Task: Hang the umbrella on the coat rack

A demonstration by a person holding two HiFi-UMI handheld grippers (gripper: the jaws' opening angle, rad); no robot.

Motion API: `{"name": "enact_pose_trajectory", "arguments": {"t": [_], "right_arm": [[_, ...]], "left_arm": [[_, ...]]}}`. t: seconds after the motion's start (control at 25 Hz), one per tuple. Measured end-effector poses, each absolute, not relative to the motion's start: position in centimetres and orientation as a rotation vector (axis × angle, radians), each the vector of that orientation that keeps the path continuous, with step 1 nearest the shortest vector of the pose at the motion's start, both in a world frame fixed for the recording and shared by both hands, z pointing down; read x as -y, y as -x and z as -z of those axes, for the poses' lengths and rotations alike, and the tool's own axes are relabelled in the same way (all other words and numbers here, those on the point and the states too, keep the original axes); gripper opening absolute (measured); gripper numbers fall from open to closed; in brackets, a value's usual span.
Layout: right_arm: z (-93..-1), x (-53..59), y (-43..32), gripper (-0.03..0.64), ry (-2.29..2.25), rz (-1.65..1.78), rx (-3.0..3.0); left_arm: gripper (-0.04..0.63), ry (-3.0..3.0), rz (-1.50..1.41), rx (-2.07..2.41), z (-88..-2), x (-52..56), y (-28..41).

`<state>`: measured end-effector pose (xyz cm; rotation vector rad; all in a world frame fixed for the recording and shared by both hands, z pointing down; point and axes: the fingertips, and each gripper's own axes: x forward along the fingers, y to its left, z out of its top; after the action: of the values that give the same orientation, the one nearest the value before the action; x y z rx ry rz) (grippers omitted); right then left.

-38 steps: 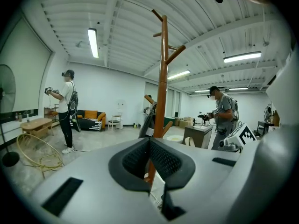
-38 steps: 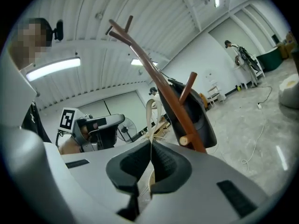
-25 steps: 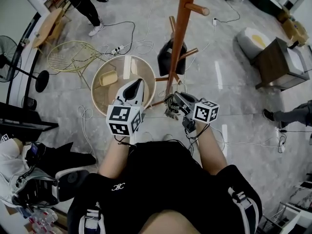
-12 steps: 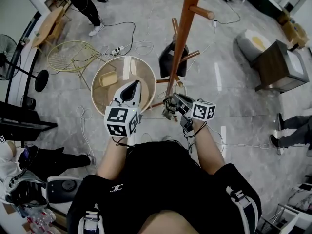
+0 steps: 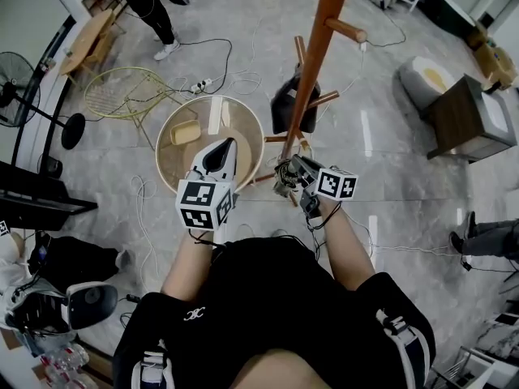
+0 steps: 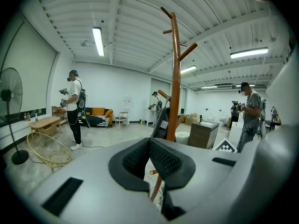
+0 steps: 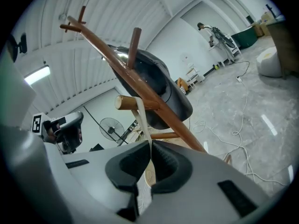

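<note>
Status: hang is nearly done, not released.

Right gripper [image 7: 150, 157] has its jaws closed down to a sliver on the pale strap [image 7: 141, 120]. The strap runs up from the jaws and sits looped over a lower peg [image 7: 133, 102] of the coat rack [image 7: 140, 85].

In the head view the umbrella [image 5: 282, 185] looks like the small dark bundle just below the right gripper [image 5: 289, 171], close against the rack pole [image 5: 312, 63] (too small to read in detail).

Left gripper [image 6: 149, 146]: jaws closed together with nothing between them, held off to the side of the rack and doing nothing [image 5: 223, 148].

A black bag [image 7: 161, 90] already hangs on a higher peg, clear of the strap.

Left, by my read: confirm the loop is seated behind the peg tip, open the right jaws, back out.
</note>
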<state>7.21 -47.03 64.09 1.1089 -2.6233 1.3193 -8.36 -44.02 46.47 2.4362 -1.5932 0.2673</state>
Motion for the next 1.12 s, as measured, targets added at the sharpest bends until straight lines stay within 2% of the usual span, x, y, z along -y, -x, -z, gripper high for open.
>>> {"name": "enact_pose_trajectory", "arguments": {"t": [0.36,0.68,1.04,1.12], "right_arm": [[-64.8,48.5,-8.5,0.046,-1.294,-1.04,2.56],[-63.6,47.8,-9.2,0.053,-1.368,-0.624,2.503],[-58.1,43.6,-8.5,0.167,-1.262,-0.384,2.631],[-56.1,42.7,-8.8,0.17,-1.286,-0.36,2.663]], "left_arm": [[0.018,-2.449,-0.281,1.568,-47.0,44.4,7.6],[0.017,-2.467,-0.282,1.515,-47.8,44.4,6.1],[0.018,-2.491,-0.278,1.415,-48.6,44.1,3.8],[0.017,-2.501,-0.275,1.389,-48.7,44.0,3.2]]}}
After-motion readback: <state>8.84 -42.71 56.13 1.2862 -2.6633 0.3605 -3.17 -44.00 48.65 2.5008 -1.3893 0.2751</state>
